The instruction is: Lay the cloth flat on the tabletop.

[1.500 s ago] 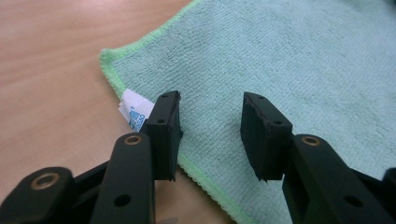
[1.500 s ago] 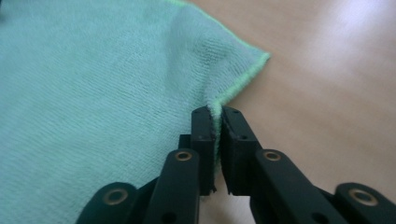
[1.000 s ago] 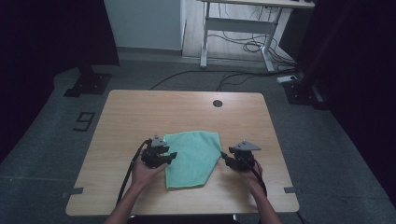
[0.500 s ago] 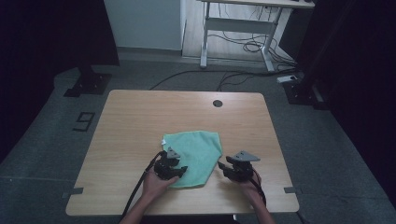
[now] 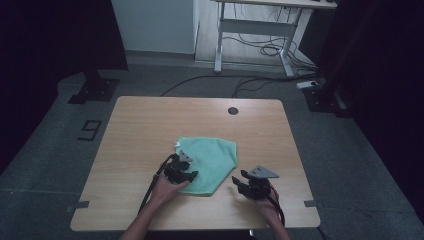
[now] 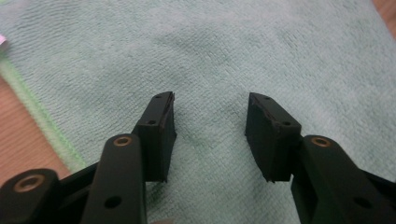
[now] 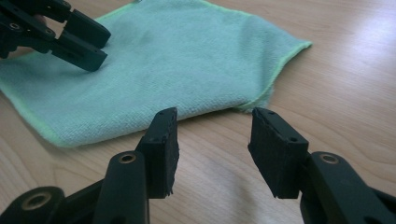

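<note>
Cloth (image 5: 212, 160), green microfibre lying folded on desk (image 5: 150, 125), looks soft, light & limp, best pinched at a hemmed edge; left gripper (image 6: 210, 135) jaws apart over it, right gripper (image 7: 215, 149) jaws apart just beside.

Digit "9" on floor (image 5: 90, 131)

High view: dim overall, dark surroundings left and right; the worktop (image 5: 150, 130) is evenly lit. Gripper views: brighter, soft glare on the wood at right, near claw parts slightly blurred.
</note>
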The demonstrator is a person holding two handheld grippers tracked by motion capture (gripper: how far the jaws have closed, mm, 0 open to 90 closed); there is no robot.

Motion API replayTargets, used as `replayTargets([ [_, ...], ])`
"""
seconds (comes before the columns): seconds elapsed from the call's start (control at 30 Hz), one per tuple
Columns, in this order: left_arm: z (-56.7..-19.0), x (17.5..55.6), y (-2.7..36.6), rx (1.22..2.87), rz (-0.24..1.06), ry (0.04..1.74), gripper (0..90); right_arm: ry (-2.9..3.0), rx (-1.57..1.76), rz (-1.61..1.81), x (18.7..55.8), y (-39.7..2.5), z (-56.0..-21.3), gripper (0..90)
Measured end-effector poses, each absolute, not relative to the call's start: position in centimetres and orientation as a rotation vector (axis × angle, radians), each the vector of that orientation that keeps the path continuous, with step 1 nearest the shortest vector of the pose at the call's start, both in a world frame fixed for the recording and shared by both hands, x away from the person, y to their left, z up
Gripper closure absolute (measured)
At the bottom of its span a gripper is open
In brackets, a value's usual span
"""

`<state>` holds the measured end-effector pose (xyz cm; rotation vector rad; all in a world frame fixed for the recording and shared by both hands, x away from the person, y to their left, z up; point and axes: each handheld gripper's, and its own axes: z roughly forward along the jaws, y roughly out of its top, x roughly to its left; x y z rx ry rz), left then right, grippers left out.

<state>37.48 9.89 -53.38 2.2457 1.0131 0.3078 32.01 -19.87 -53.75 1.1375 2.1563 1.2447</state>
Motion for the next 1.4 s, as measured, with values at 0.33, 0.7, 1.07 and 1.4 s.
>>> replayTargets([
  [0.33, -51.4, 35.2, 7.4, 2.167, 0.218, 0.948, 43.8, 2.091, 1.205, 1.248, 32.2, -21.9, -53.5, 51.2],
  [0.7, -52.5, 34.3, 3.3, 2.193, 0.173, 0.878, 35.5, 2.076, 1.259, 1.236, 32.4, -22.9, -53.8, 51.3],
  [1.07, -53.6, 34.1, 2.8, 2.254, 0.210, 0.887, 51.3, 2.051, 1.276, 1.251, 32.4, -23.6, -53.5, 52.1],
  [1.4, -53.6, 34.4, 3.8, 2.201, 0.117, 0.879, 80.5, 2.035, 1.281, 1.262, 32.4, -23.8, -53.3, 52.7],
])
